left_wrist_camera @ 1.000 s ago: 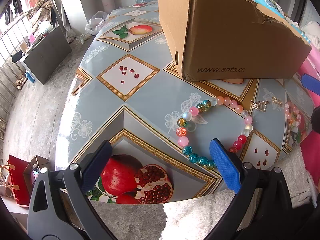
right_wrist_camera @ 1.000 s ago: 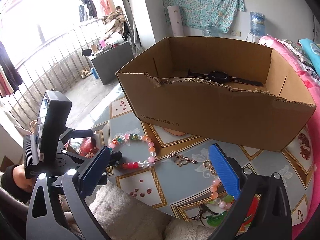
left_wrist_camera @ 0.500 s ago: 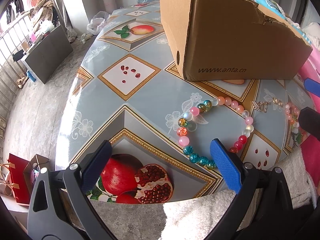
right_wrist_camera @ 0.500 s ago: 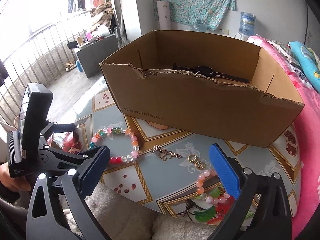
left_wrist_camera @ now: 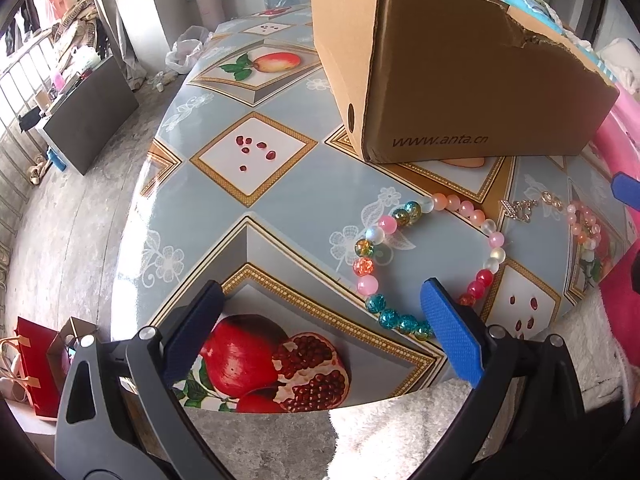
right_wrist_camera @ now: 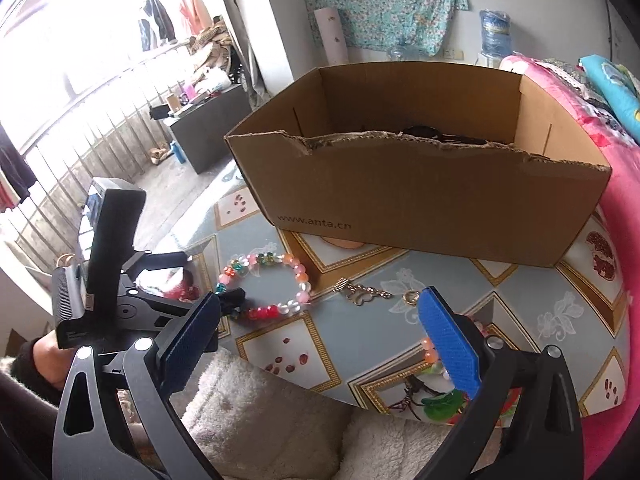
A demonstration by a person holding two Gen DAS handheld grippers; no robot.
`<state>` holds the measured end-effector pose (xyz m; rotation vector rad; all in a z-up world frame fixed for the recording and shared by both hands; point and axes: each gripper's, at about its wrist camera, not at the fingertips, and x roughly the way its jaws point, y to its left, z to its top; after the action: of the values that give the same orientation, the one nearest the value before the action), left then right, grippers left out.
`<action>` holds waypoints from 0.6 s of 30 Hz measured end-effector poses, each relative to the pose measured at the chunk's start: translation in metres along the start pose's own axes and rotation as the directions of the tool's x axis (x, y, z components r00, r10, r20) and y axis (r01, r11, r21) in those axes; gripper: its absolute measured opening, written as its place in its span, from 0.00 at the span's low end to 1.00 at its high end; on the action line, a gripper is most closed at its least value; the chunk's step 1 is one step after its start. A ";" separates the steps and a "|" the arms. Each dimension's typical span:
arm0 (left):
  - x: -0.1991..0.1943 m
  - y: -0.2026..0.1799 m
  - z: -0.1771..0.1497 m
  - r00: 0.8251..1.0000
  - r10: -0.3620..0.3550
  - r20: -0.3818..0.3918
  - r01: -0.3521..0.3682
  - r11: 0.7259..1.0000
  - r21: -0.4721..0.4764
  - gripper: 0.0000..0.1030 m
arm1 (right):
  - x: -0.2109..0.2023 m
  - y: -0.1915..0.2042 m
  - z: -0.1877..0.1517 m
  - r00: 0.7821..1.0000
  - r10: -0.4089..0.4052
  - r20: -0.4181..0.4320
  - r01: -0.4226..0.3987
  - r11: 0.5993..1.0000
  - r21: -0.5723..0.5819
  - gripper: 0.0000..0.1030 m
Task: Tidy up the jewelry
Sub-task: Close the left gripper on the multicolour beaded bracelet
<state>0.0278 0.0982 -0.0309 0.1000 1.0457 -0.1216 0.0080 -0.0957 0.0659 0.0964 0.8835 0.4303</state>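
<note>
- The cardboard box [right_wrist_camera: 420,196] on the worktop [left_wrist_camera: 248,168] reads "www.anta.cn".
- The bead bracelet [left_wrist_camera: 424,256] lies before it, near the left gripper [left_wrist_camera: 320,320].
- Both it and the right gripper [right_wrist_camera: 320,320] have jaws spread, empty.

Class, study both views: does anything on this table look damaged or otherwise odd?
Yes. The cardboard box has a ragged, torn top edge along its near wall, dipping unevenly where the others are straight. The beaded bracelet and metal chain lie loose on the table.

A matt corrugated cardboard box [right_wrist_camera: 420,196], glossy glass-like beads [left_wrist_camera: 424,264] and a shiny printed tablecloth [left_wrist_camera: 248,208] are seen.
</note>
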 end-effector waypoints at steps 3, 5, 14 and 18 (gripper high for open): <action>-0.013 0.003 0.001 0.997 -0.038 0.068 0.039 0.999 -0.014 0.92 | 0.009 0.001 0.005 0.998 0.062 -0.023 -0.062 0.998 0.002 0.93; -0.021 0.004 0.001 0.992 -0.071 0.107 0.073 0.997 -0.007 0.91 | 0.018 -0.001 0.007 0.994 0.103 -0.047 -0.103 0.995 0.014 0.85; -0.013 -0.001 0.001 0.987 -0.138 0.085 0.137 0.990 0.014 0.44 | 0.065 -0.003 0.012 0.969 0.174 -0.177 -0.162 0.984 0.077 0.48; -0.005 -0.007 0.005 0.990 -0.123 0.066 0.120 0.992 0.036 0.34 | 0.079 -0.005 0.013 0.963 0.174 -0.206 -0.159 0.983 0.087 0.33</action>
<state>0.0288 0.0912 -0.0243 0.0604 0.9816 -0.2505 0.0636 -0.0667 0.0157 0.1930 1.1064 0.5741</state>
